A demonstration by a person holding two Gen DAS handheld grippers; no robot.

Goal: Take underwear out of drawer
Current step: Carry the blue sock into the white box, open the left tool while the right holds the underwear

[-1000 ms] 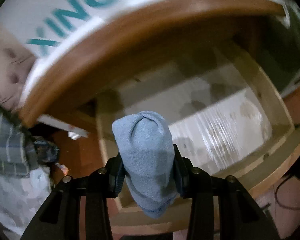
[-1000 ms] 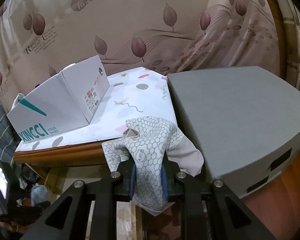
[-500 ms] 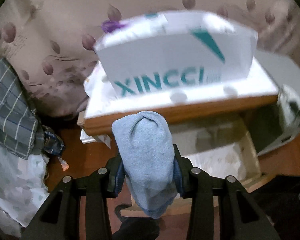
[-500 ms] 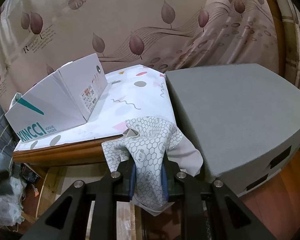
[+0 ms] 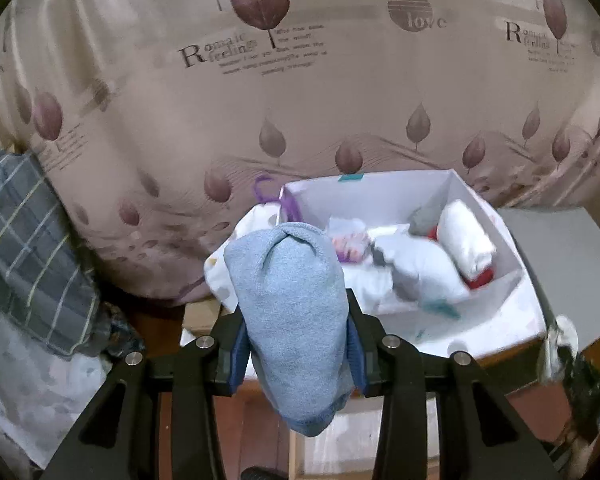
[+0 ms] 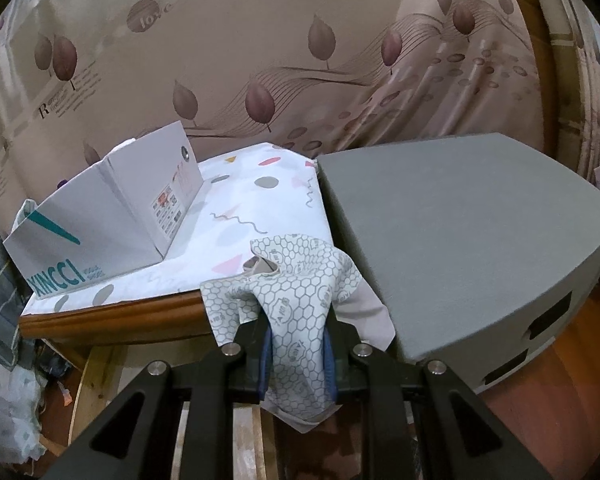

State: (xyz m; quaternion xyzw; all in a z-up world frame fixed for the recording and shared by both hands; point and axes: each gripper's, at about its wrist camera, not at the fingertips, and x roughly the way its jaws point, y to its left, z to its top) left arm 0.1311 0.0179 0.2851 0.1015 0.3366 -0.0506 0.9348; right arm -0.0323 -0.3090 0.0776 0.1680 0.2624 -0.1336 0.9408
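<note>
Left wrist view: the left claw point(image 5: 296, 354) is clamped on a rolled light-blue garment point(image 5: 290, 320), which stands upright between the blue pads and overhangs them above and below. It is held in the air in front of the desk point(image 5: 512, 346), clear of the drawer point(image 5: 300, 454), whose pale wooden edge shows at the bottom of the frame. Beyond the roll, an open white shoebox point(image 5: 380, 196) sits on the patterned cloth point(image 5: 516, 320) covering the desk; it contains white rolled items point(image 5: 464, 242), something red, and a purple piece at its left corner. A grey block point(image 5: 556, 264) lies to the right. A leaf-print curtain point(image 5: 300, 100) fills the background, and checked grey fabric point(image 5: 24, 248) hangs at left.

Right wrist view: the right claw point(image 6: 298, 364) is closed on honeycomb-print underwear point(image 6: 296, 288), white with grey hexagons and a beige lining. The garment is held just beside the desk's wooden front edge point(image 6: 112, 314), with loose folds spreading above the pads. The shoebox point(image 6: 96, 224), marked in teal lettering, stands at left on the cloth point(image 6: 260, 200); the grey block point(image 6: 460, 232) abuts the cloth at right.
</note>
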